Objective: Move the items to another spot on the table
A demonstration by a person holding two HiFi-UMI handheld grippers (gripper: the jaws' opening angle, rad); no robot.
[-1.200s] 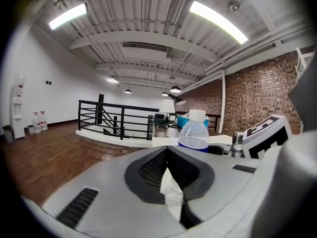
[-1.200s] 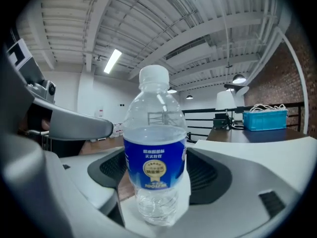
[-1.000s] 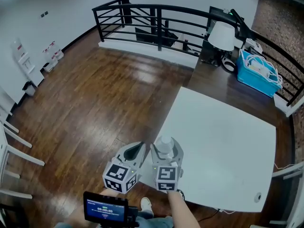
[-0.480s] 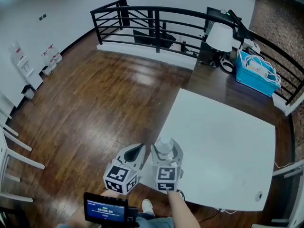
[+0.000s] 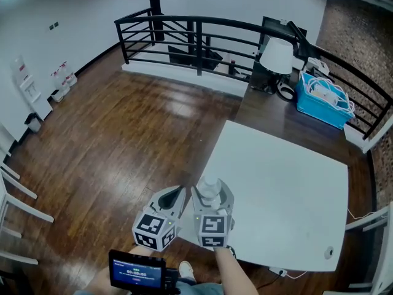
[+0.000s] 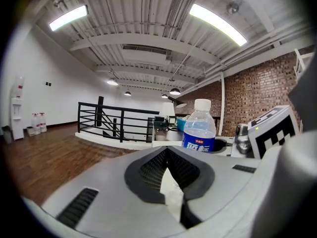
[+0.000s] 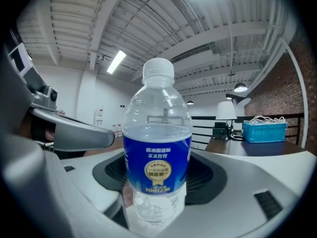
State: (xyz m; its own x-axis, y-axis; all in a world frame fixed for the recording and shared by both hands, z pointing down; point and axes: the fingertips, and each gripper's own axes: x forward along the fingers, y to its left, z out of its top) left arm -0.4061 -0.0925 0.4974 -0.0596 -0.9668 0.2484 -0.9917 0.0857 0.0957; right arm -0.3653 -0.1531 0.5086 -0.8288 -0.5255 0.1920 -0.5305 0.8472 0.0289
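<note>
Water bottle (image 7: 157,148) upright in right gripper (image 5: 211,195), jaws just closing, now pressed fairly wide round its body, at near left edge of white table (image 5: 282,189). Left gripper (image 6: 171,182) just beside, jaws together, empty. Looks like grasp made, move starting; next calls for carrying to a bare patch further across, setting down upright. Blue label plain only in gripper views; table layout only from head view, with blue basket (image 5: 322,100) far off on dark desk

Lower centre of the head view, both grippers ride side by side, pointing up-frame. Left gripper (image 5: 177,193): fingers pressed together, nothing between. Right gripper (image 5: 212,195): fingers have just been closing and clamp the upright bottle (image 7: 157,157). Right forearm (image 5: 238,274) exits bottom edge.
</note>
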